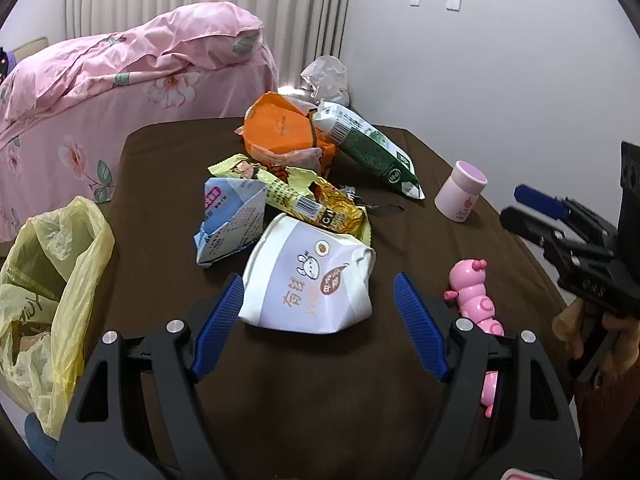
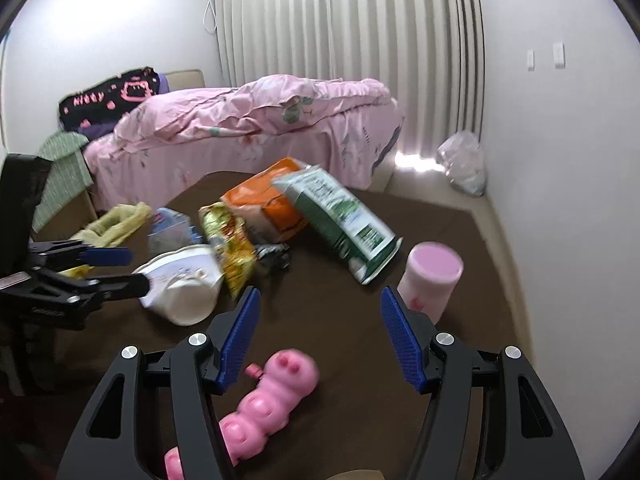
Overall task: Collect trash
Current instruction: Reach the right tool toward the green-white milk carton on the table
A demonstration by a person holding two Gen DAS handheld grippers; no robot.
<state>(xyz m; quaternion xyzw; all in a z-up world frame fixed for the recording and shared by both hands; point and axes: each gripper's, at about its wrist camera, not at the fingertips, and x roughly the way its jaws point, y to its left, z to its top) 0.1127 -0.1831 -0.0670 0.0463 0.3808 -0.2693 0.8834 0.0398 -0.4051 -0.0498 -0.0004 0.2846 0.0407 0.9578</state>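
My left claw is wide apart around the near end of a white bag, not pinching it. My right claw is apart too, above a pink toy. More wrappers lie farther back, and a yellow bag hangs off the table's left side.

A crumpled white paper bag printed with a rabbit drawing lies on its side at the near end of a litter heap on the brown-covered bench. Behind it, touching, lie a yellow noodle wrapper and a flattened blue-and-white carton. Farther back an orange snack bag leans against a green-and-white pouch. At the bench's left edge a thin yellow plastic bag gapes open.
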